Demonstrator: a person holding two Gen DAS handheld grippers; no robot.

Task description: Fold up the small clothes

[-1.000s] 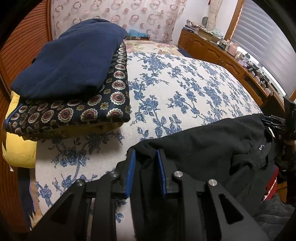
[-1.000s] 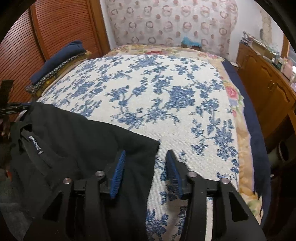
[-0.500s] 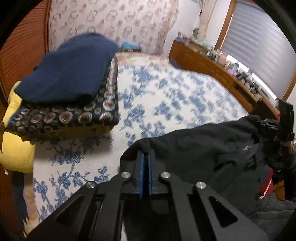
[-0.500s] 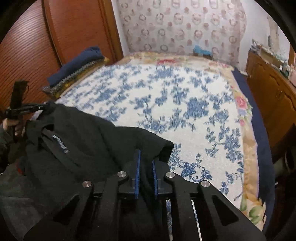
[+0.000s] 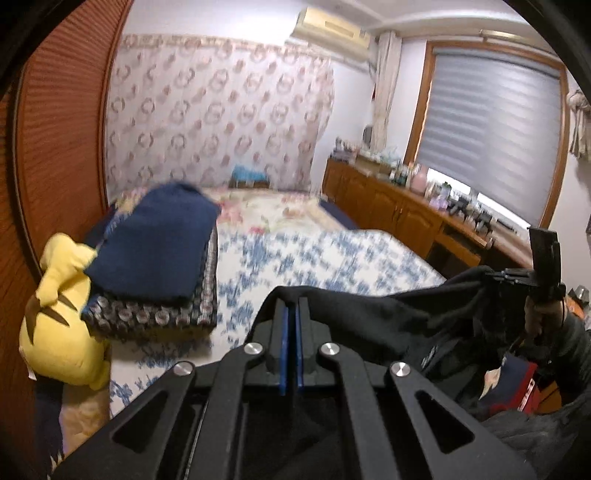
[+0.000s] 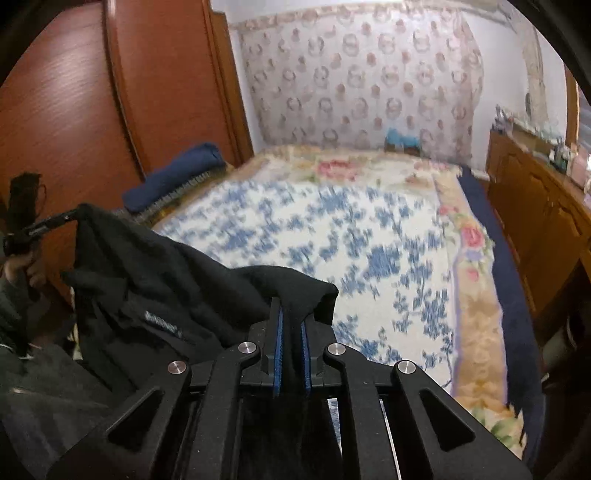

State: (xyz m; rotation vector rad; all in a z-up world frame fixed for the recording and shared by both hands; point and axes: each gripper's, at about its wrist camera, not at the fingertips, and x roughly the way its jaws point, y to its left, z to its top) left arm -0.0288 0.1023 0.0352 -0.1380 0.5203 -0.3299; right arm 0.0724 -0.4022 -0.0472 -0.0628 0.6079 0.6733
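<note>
Aloft, left gripper (image 5: 290,314) and right gripper (image 6: 291,325) each clamp the black garment (image 6: 166,280) | step — lifting it to spread | next — lay it flat on the bed (image 6: 369,236), away from its edges

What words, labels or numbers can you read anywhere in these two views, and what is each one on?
No text can be read in either view.
Black garment: a small pale label carries a short word, too blurred to read; the same label in the left wrist view is too small.
Air conditioner: no marking legible.
Items on the wooden counter: too small and blurred to tell.
</note>
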